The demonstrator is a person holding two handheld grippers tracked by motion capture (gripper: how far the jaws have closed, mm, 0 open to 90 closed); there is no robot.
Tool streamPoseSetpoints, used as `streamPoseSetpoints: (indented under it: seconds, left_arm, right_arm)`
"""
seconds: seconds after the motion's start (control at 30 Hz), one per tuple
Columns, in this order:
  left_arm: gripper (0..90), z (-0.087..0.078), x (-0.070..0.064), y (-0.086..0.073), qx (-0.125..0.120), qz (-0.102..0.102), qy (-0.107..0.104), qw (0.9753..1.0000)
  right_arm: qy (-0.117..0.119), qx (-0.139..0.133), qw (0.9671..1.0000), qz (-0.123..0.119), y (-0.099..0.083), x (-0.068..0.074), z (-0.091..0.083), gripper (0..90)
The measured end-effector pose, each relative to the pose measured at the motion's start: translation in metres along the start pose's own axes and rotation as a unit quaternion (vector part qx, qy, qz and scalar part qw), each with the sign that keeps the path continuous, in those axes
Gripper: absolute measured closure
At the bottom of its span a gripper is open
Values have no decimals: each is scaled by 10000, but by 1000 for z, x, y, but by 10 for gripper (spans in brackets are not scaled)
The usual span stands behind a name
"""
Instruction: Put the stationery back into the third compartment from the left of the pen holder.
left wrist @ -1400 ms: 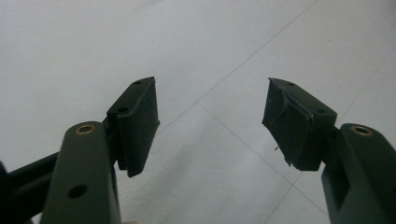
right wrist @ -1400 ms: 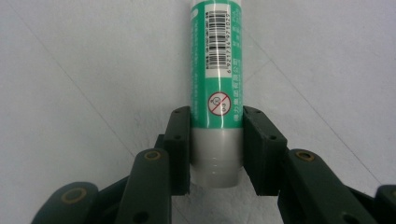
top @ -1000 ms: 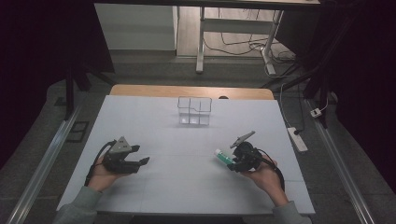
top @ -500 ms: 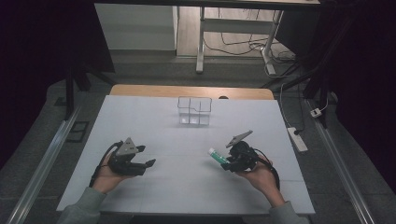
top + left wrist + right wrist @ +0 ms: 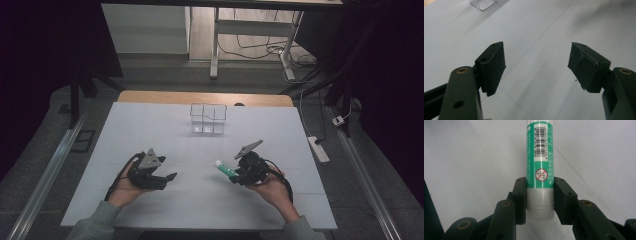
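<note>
- In the right gripper view, the right gripper (image 5: 539, 200) is seen with its two black jaws pressed against the sides of a green tube (image 5: 539, 155), pinching it where the green label meets the grey end.
- The tube is held pointing away from the camera toward the top of the frame; a barcode and a small red prohibition sign are printed on its label.
- In the high view, the tube (image 5: 226, 169) is seen at lower centre-right, sticking out to the left of the right gripper (image 5: 237, 174), which is held by the right hand (image 5: 270, 189).
- In the left gripper view, the left gripper (image 5: 536, 67) is shown with its jaws spread wide, nothing but the white table (image 5: 544, 27) between them.
- In the high view, the left gripper (image 5: 169, 178) is held in the left hand (image 5: 125, 187) at lower centre-left, well apart from the tube.
- A clear compartmented box (image 5: 208, 119) stands at upper centre of the table (image 5: 150, 130); its corner (image 5: 482, 3) is caught at the upper left of the left gripper view.
</note>
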State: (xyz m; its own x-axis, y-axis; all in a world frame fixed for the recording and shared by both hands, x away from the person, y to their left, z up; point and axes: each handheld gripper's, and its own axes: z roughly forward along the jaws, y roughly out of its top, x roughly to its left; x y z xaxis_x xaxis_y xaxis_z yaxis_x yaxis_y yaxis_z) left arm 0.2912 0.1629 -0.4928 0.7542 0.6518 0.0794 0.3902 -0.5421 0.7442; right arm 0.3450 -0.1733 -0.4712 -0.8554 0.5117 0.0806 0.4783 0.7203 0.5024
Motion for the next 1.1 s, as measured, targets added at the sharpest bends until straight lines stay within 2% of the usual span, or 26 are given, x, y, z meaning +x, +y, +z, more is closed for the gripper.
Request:
streamPoseSetpoints:
  seconds: [0.1, 0.37, 0.6, 0.73, 0.93, 1.1]
  left_arm:
    - [282, 4, -5, 4, 19, 94, 45, 9999]
    - [268, 12, -18, 14, 7, 258, -61, 9996]
    - [265, 18, -26, 20, 29, 505, -42, 9987]
    - [252, 23, -33, 25, 53, 718, -102, 9974]
    - [243, 30, -40, 32, 78, 934, -174, 9954]
    - [228, 36, -49, 34, 177, 1262, -236, 9916]
  right_arm:
    - [15, 5, 10000, -33, 3, 2, 2, 651]
    - [121, 1, 9998, -151, 11, 9, 8, 650]
    - [247, 36, 9995, -170, 18, 12, 14, 650]
    - [288, 46, 9994, -181, 21, 14, 17, 650]
    - [339, 82, 9991, -232, 25, 17, 22, 650]
    - [361, 82, 9991, -226, 26, 17, 22, 650]
